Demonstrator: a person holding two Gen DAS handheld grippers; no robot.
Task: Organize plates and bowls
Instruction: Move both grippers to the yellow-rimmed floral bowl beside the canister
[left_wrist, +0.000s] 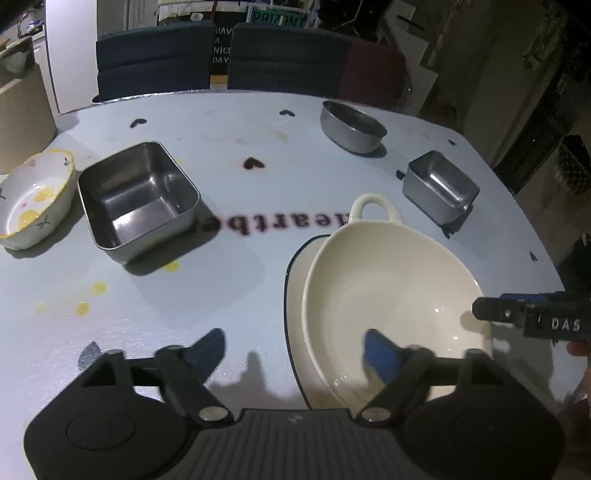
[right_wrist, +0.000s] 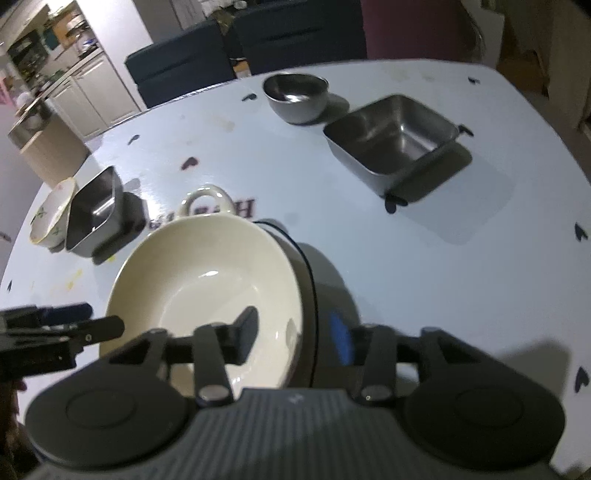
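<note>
A cream bowl with a loop handle (left_wrist: 384, 291) (right_wrist: 207, 273) sits tilted on a white plate with a dark rim (left_wrist: 297, 295) (right_wrist: 325, 291). My left gripper (left_wrist: 295, 350) is open, one finger over the bowl's near rim and the other over the bare table. My right gripper (right_wrist: 295, 328) is open and straddles the bowl's right rim and the plate edge; it also shows in the left wrist view (left_wrist: 495, 314). Whether its pads touch the rim I cannot tell.
On the white table (left_wrist: 240, 206) stand a large square steel tray (left_wrist: 138, 199) (right_wrist: 96, 218), a floral ceramic bowl (left_wrist: 35, 201) (right_wrist: 51, 214), a round steel bowl (left_wrist: 352, 127) (right_wrist: 295, 96) and another square steel tray (left_wrist: 439, 186) (right_wrist: 391, 142). Dark chairs (left_wrist: 155, 59) stand behind.
</note>
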